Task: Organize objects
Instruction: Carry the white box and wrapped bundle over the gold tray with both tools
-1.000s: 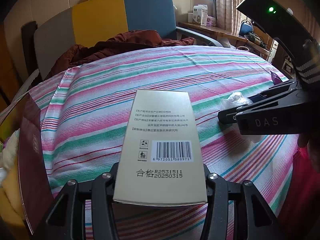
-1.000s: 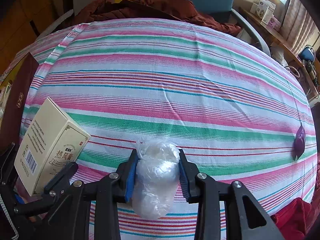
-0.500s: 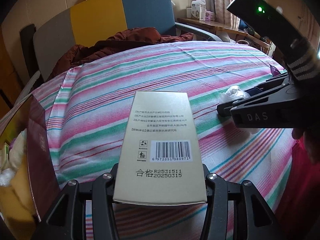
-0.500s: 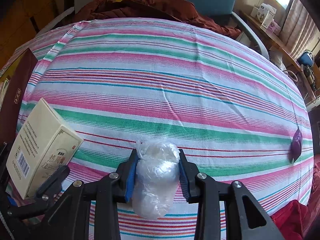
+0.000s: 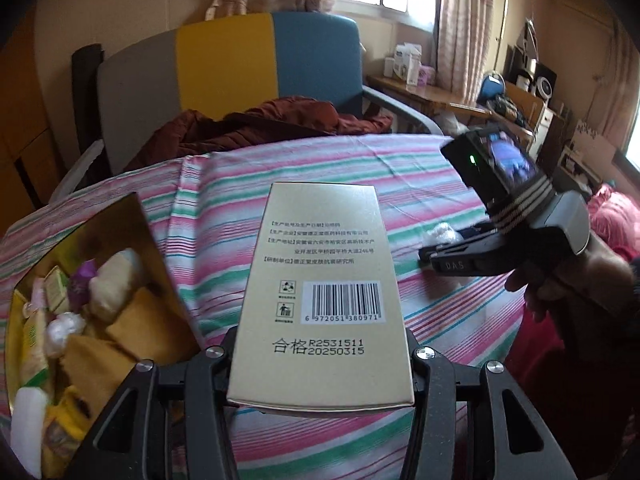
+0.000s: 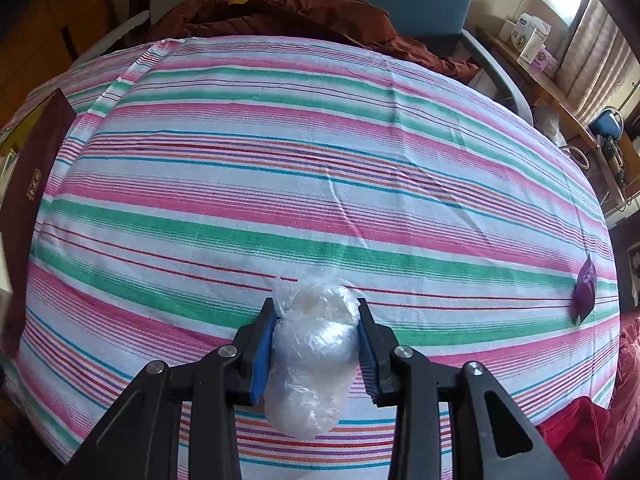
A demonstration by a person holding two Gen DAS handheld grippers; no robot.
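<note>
My left gripper (image 5: 318,354) is shut on a tall beige carton (image 5: 322,280) with a barcode, held above the striped bedcover. To its left stands an open dark red box (image 5: 80,320) with a gold lining, holding several small packets and wrapped lumps. My right gripper (image 6: 316,344) is shut on a white lump wrapped in clear plastic (image 6: 314,356), held just above the cover. The right gripper also shows in the left wrist view (image 5: 436,256), to the right of the carton. A small purple packet (image 6: 585,286) lies near the cover's right edge.
The striped bedcover (image 6: 304,168) spans both views. A brown jacket (image 5: 260,124) lies at its far edge before a grey, yellow and blue chair (image 5: 228,68). A wooden desk with boxes (image 5: 424,88) stands at the back right. The dark red box's side (image 6: 28,192) is at the left.
My left gripper has swung left and tilted up with the carton, bringing the open box's inside into view. The carton has left the right wrist view. The right gripper still holds its lump.
</note>
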